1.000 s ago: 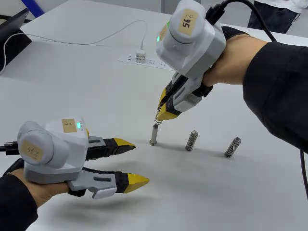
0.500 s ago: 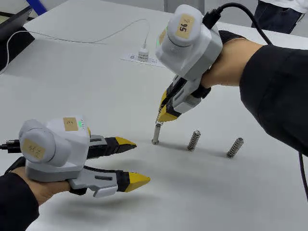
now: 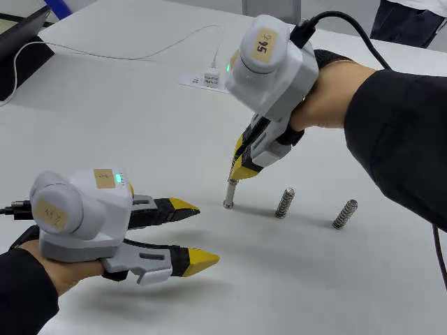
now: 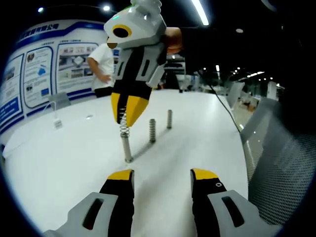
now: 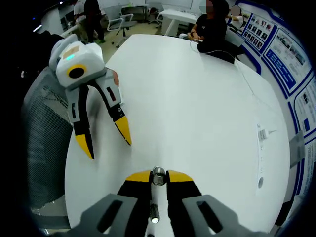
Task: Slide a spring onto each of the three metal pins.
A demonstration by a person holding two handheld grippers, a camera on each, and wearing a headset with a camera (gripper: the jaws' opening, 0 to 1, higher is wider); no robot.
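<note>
Hanging vertically, the spring (image 4: 123, 123) lines up over the upright pin (image 4: 128, 149).

the right claw (image 3: 234, 173) points steeply down over the white desk (image 3: 126, 132), its yellow tips pinched together on a spring (image 3: 231, 181) right above the left pin (image 3: 228, 195), which stands upright. to that pin's right stand the middle pin (image 3: 284, 202) and the end pin (image 3: 345, 213), each sleeved in a coil and leaning a little. the left claw (image 3: 199, 234) hangs low at the near left, jaws apart, pointing right. a power strip (image 3: 209, 78) sits farther back.
</note>
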